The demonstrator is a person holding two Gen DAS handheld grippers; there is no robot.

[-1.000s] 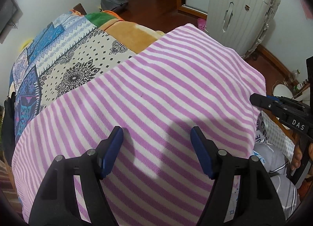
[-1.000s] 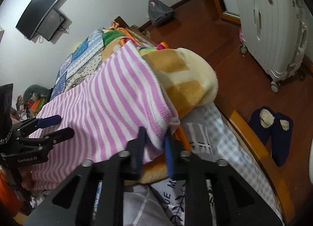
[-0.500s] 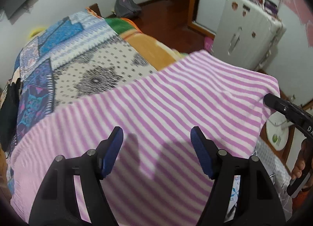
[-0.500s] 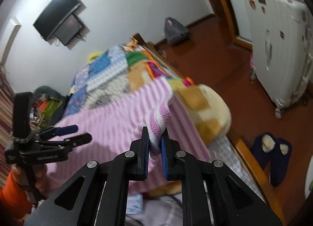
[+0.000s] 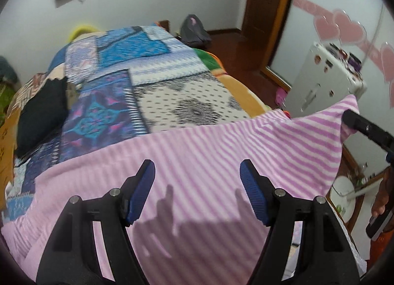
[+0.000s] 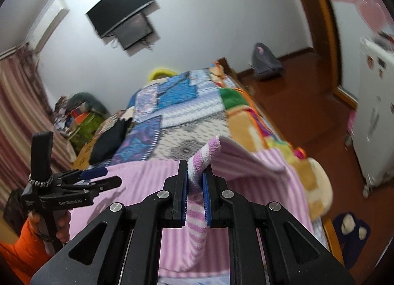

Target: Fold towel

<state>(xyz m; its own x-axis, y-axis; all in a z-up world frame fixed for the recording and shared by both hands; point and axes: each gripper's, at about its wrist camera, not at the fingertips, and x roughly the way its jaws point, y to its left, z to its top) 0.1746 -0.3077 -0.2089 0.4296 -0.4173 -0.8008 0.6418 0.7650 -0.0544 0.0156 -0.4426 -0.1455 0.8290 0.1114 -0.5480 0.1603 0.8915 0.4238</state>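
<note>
Towel (image 5: pixel 202 161), pink-and-white striped terry, lay spread over the patchwork quilt (image 5: pixel 138 83) on the bed, its 2 o'clock corner lifted and bunched. The right gripper (image 6: pixel 195 186) pinched that corner between its fingers. The left gripper (image 5: pixel 197 186) hung over the towel, fingers spread wide, empty.

Both grippers are showing matte black frames with triangular cut-outs and round silver screw heads at the pivots. The left gripper (image 5: pixel 197 186) is carrying 2 blue ribbed pads (image 5: pixel 251 193) on its fingers; the right gripper (image 6: pixel 195 186) is wearing the same blue pads. White "GenRobot.AI" lettering is running along the left gripper's side, and an orange sleeve (image 6: pixel 17 245) is covering the person's arm.
</note>
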